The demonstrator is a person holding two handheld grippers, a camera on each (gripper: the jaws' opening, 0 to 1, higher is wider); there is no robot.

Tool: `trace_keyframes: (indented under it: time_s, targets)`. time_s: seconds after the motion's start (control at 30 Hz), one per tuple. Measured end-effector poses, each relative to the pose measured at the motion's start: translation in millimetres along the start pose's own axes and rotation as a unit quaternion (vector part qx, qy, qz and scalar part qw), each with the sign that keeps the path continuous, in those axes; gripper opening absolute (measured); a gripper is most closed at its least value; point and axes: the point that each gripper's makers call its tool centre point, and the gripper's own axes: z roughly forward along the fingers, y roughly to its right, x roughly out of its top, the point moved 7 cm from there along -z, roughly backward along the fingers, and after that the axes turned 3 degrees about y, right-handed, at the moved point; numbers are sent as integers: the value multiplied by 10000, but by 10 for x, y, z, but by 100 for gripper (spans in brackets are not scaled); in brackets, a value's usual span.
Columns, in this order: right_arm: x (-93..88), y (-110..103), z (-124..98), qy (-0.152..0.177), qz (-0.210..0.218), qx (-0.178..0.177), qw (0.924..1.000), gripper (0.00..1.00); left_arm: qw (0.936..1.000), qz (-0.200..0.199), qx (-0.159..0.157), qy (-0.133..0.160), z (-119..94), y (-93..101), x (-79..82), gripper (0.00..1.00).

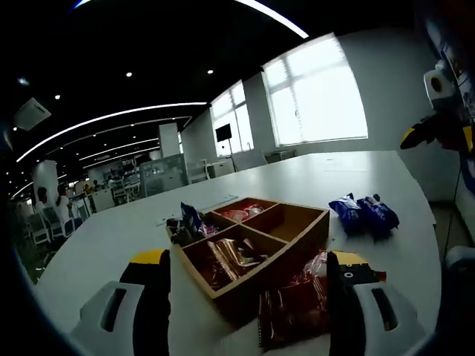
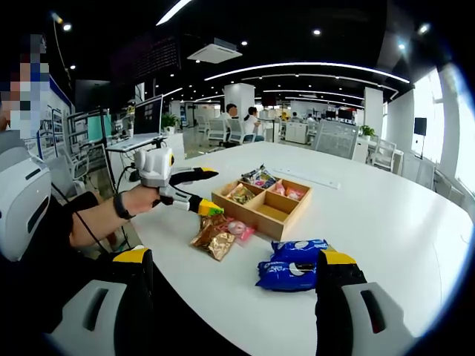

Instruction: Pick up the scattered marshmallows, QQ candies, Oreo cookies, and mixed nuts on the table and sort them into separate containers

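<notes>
White table (image 2: 386,222): carrying a wooden tray, loose snack packets and nothing under the right gripper's jaws
Left gripper (image 2: 204,191): appearing in the right gripper view held in a person's hand (image 2: 141,199), its yellow-tipped jaws standing apart, one above the other, reaching toward the tray's near end; in the left gripper view (image 1: 249,271) its jaws are rising wide apart with the tray and a packet between them, gripping nothing
Brown packets (image 2: 214,236): lying on the table just beside the tray's near end, under the left gripper's lower jaw, with a pink packet (image 2: 239,228) touching them
Wooden tray (image 2: 261,213): sitting mid-table, divided into compartments; several are holding small wrapped snacks, and one near compartment is looking bare
Blue Oreo packets (image 2: 291,273): lying together on the table, apart from the tray, near the right gripper's right-hand jaw
Right gripper (image 2: 234,293): hovering with jaws spread wide, holding nothing, the blue packets lying just beyond its tips
</notes>
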Motion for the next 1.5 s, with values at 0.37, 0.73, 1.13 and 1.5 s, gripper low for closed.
trace_keyframes:
  time_s: [0.37, 0.73, 1.13, 1.5]
  targets:
    - [-28, 6, -6, 5, 12, 2, 10000, 86, 9994, -13, -330, 64, -316, 325, 28, 91]
    - [-21, 2, -30, 32, 8, 3, 10000, 86, 9981, 7, -608, -4, -649, 557, 18, 90]
    - [-15, -7, -9, 16, -15, 13, 10000, 86, 9980, -49, -620, -138, -824, 554, -30, 90]
    - [16, 10, -43, 62, -26, -26, 10000, 86, 9966, 37, -741, -352, -1003, 572, -15, 92]
